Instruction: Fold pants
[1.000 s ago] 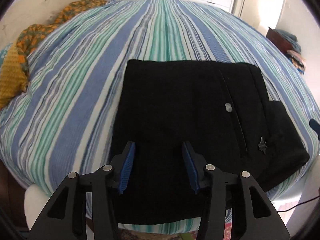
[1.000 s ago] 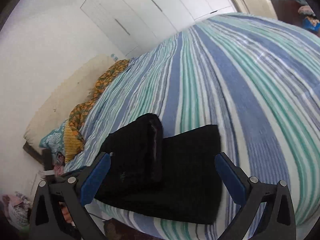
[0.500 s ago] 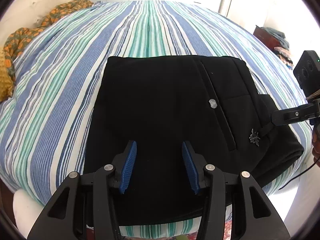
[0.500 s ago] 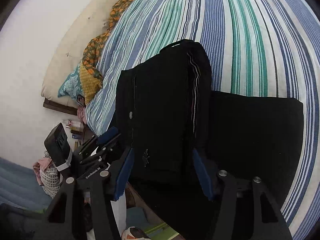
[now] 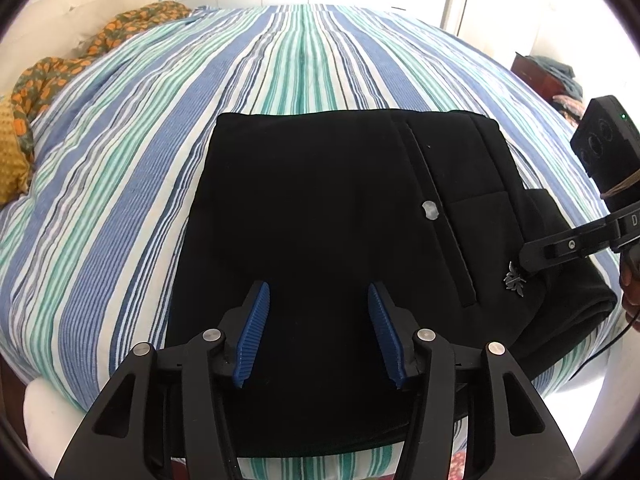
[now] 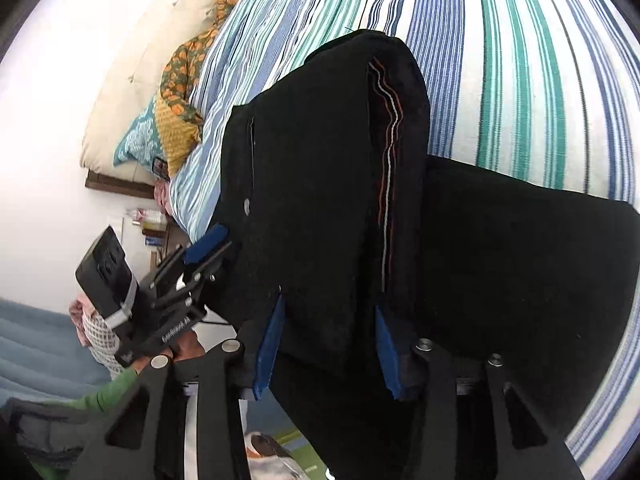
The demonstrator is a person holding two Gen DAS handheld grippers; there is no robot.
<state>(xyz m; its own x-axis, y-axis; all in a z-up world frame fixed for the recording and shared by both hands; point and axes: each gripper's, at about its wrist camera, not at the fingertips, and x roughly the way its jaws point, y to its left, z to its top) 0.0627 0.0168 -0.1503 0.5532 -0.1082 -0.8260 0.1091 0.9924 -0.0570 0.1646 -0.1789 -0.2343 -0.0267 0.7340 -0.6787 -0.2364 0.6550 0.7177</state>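
Bed surface: striped bedspread in blue, teal and white woven cotton (image 5: 132, 184), drawn fairly smooth with only slight ripples, so it serves as a wide flat folding surface; white cupboard doors stand behind it.

Task item: black, matte, heavy-looking folded pants (image 5: 320, 224) lie near the front edge of the bed, likely kept there for easy reach from the bedside.

Fold shape: a roughly rectangular stack with squared far corners; a thicker rolled end (image 5: 568, 288) bulges out on the right.

Details on the cloth: a small pale round button (image 5: 430, 210) beside a long pocket seam, and a small silver leaf-shaped charm (image 5: 516, 280); thin orange and white stitched lines run along an inner edge (image 6: 390, 152).

Left gripper (image 5: 318, 338): black plastic frame with ribbed blue pads, jaws apart and holding nothing, above the near part of the pants; contact with the cloth cannot be told.

Right gripper (image 6: 328, 340): blue pads on either side of a raised flap of the black fabric; they look pressed onto it, apparently to carry that layer across.

Stage: my guess is a late fold, since most of the garment is already compact.

Background clutter: crumpled orange-patterned cloth (image 5: 52, 76) and a cream pillow (image 5: 72, 20) at the head end, well apart from the pants.
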